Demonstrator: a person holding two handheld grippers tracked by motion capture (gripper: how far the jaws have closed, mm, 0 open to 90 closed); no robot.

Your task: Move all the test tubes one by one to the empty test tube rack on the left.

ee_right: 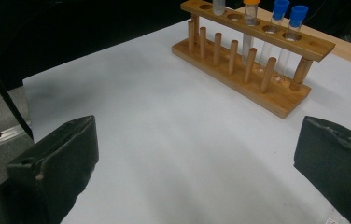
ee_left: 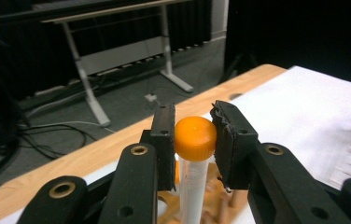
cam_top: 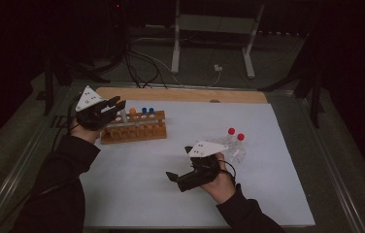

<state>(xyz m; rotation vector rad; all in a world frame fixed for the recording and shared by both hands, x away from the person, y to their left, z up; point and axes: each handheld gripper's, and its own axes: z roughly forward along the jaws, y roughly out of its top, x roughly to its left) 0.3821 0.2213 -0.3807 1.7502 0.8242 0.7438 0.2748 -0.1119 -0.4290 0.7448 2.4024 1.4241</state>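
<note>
My left gripper is at the left end of the wooden tube rack, shut on the orange cap of a clear test tube. In the left gripper view both pads squeeze that cap, and the tube hangs upright over the rack. The rack holds another orange-capped tube and two blue-capped tubes; the held tube stands at its left holes. My right gripper hovers low over the white mat, jaws wide open with nothing between them.
Two red-capped tubes lie in clear wrapping on the white mat, right of the right hand. A wooden strip runs along the table's far edge. Cables and a metal stand are on the floor beyond.
</note>
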